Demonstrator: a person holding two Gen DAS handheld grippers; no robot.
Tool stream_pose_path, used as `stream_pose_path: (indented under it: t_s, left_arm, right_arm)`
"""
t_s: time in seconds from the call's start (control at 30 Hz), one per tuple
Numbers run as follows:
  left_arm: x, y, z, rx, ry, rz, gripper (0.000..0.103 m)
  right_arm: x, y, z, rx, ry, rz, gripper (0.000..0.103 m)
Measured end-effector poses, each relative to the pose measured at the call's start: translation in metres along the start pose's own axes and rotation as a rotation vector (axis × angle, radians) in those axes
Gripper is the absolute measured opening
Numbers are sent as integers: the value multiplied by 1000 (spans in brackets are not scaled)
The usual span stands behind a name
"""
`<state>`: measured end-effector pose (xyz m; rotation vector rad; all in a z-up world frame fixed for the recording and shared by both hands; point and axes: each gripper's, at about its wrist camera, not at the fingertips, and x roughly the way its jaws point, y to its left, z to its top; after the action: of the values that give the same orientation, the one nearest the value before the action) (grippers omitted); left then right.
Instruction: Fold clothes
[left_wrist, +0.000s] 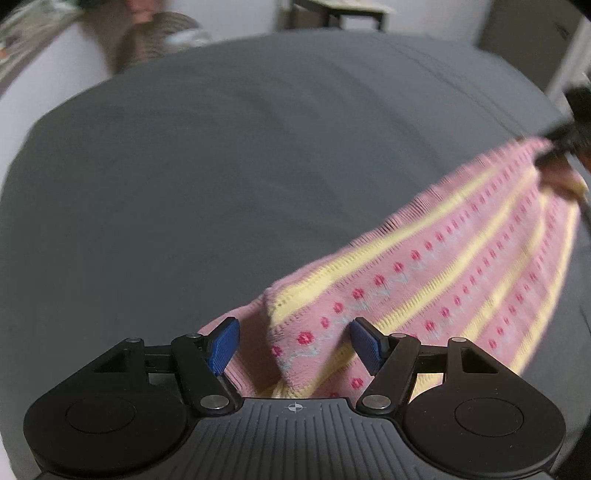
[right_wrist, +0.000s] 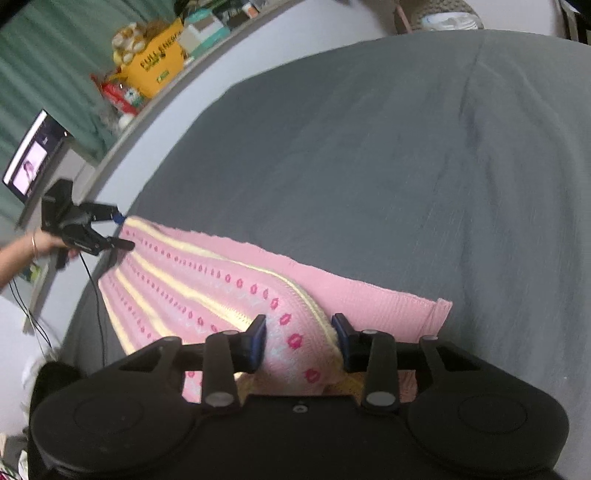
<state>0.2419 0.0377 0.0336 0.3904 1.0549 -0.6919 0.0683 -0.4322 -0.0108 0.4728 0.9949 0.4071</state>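
Spread lengthwise across the grey bed (left_wrist: 221, 166), near its front edge: a pink knit garment (left_wrist: 424, 280) with yellow stripes and rows of red dots, a plain ribbed band along its far side.

Left gripper (left_wrist: 295, 341) at one end, fingers (left_wrist: 224, 343) standing apart, a peaked fold of the knit between them but not pinched. Right gripper (right_wrist: 299, 343) at the other end, fingers (right_wrist: 258, 341) closed in on a bunched hump of the fabric, apparently clamped on it.

Risks, as judged from here:
- Only one end gripped. Any lift or pull now would likely drag the garment sideways and skew the fold, with the loose end trailing.
- Thick bunch in the right grip, several layers probably caught together. Could open unevenly or slip out under tension.
- Closing the left fingers on the peak alone might catch just the top layer and leave the under layer behind.
- Soft knit on a smooth sheet, likely to slide and wrinkle rather than stay put.

Count: one garment, one bed, two grippers, one hand (right_wrist: 44, 243) in view, on the left gripper.
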Motion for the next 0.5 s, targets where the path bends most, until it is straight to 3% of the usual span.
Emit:
stream_pose_path:
  t_s: [0.17, 0.3, 0.5]
  left_arm:
    - [-24, -19, -20, -103, -143, 119, 68]
    - [-43, -47, -37, -165, -198, 243, 68]
    - [-79, -100, -49, -101, -358, 532, 68]
  right_arm:
    - [2, 5, -8, 26, -60, -19, 27]
    - [2, 11, -15, 54, -106, -45, 26]
    - [8, 11, -14, 93, -121, -75, 30]
